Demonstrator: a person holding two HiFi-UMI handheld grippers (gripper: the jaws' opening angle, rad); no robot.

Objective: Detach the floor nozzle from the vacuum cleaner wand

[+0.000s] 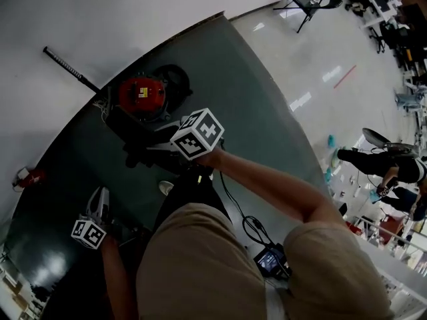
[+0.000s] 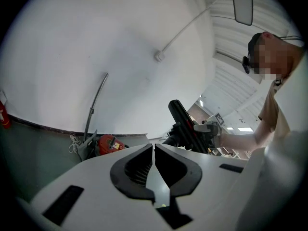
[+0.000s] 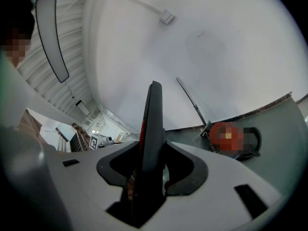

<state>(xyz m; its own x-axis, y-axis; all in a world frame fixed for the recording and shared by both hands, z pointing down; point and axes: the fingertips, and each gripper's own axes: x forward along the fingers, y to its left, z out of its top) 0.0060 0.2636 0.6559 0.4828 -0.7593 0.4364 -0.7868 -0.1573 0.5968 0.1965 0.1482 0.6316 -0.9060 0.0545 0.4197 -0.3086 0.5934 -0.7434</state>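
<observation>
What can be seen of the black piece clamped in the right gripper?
It looks like the floor nozzle: a long, flat bar of black plastic with a thin red stripe along one edge. The right gripper is shut on it, its jaws pressing the two flat faces, so it stands edge-on and upright in that gripper's view. Seen from the left gripper view, it is held in the air, tilted. Its lower end is too dark to make out; nothing else visibly touches it.

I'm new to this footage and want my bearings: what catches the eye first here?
The right tool clamps a black floor nozzle between its jaws. Farther off, a red vacuum cleaner sits on the dark green floor by the white wall, a thin wand rising beside it. The left tool is shut, empty.
</observation>
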